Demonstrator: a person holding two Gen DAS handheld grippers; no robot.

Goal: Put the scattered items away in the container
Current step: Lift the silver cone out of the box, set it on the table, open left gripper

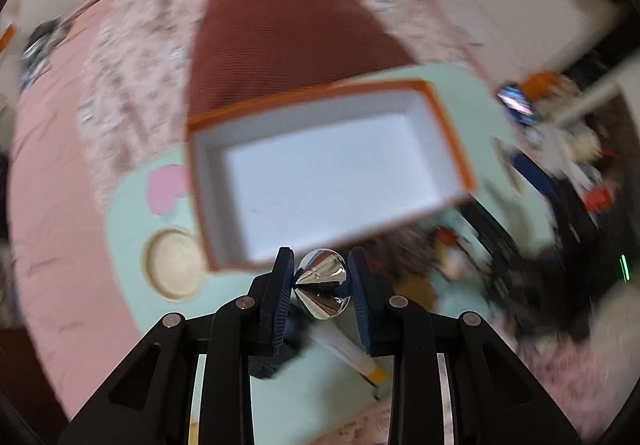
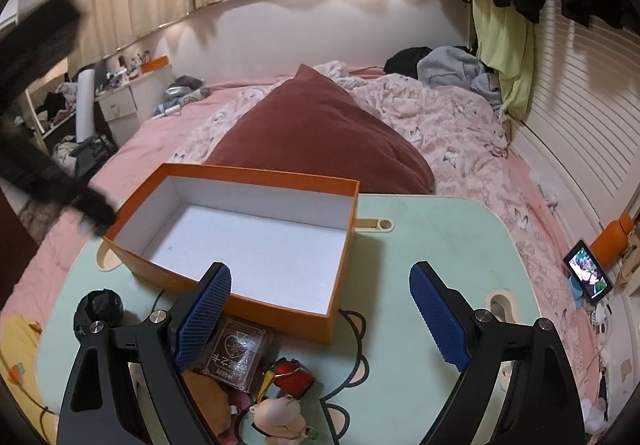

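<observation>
One shiny silver cone-shaped piece [image 1: 322,285] sits between the two blue pads of the left hand-held gripper [image 1: 322,295], low in the middle of the left wrist view, and it seems to hang just in front of the near edge of the orange box [image 1: 452,133], not yet over the white inside. The pads touch it only on its slanted, polished sides, so I judge the hold to be weak: the piece could slip out or turn between the pads if the hand tilts or moves fast, and the blur in this view suggests quick motion. If it falls now, it would probably land on the pale green worktop [image 1: 128,229] or hit the box wall and roll away.

The right hand-held gripper [image 2: 320,319] stands wide open and holds nothing, low in the right wrist view, just above the near wall of the orange box [image 2: 256,233]. Beside its left pad lie more scattered things: a dark packet with a heart [image 2: 236,353], a red keyring item [image 2: 292,377] and a small pale figure [image 2: 280,415], all close together. Closing on one may push the others, or knock the box, which looks light and empty.

A dark blurred shape [image 2: 44,141] reaches the box corner at the left of this frame; I cannot tell what it is, and it might shift the box.
</observation>
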